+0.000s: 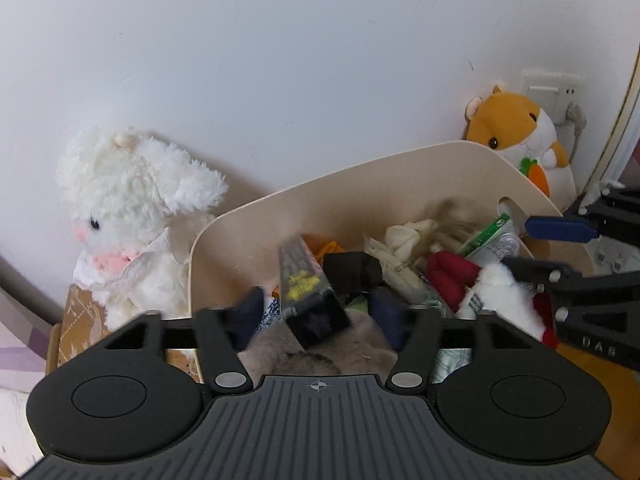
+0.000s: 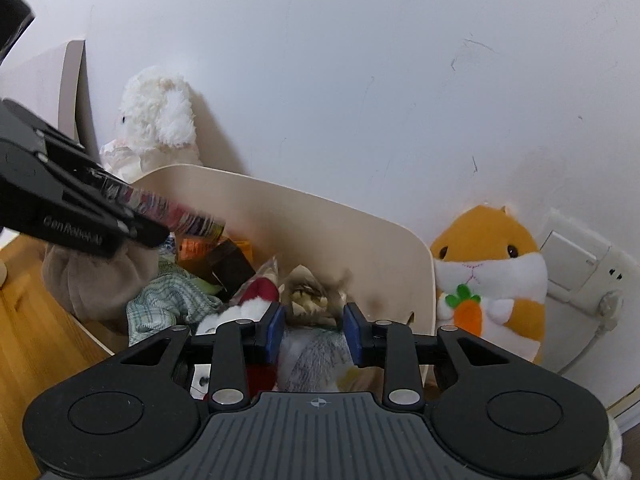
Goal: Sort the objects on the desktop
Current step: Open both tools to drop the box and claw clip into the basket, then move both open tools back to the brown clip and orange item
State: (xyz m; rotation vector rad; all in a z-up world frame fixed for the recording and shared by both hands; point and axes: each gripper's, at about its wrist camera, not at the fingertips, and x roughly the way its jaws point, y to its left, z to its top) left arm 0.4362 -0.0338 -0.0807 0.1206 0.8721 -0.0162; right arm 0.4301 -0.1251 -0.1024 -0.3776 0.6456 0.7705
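A cream storage bin [image 1: 360,188] stands against the wall, full of small items. My left gripper [image 1: 316,312] is open over the bin's near side. A long black box with yellow print [image 1: 306,284] lies blurred between its fingers, touching neither, above a grey-brown plush [image 1: 316,350]. In the right wrist view the same box [image 2: 176,212] shows beside the left gripper's fingers, over the bin [image 2: 304,216]. My right gripper [image 2: 314,330] is open over the bin's right part, above a crumpled clear wrapper [image 2: 312,354]. It grips nothing.
A white plush rabbit [image 1: 132,216] sits left of the bin. An orange hamster plush [image 1: 520,136] with a carrot sits right of it, by a wall socket [image 2: 580,264]. The bin holds a red-and-white plush [image 1: 480,288], a black cube [image 1: 352,268], cloth and packets. The desk is wooden [image 2: 24,320].
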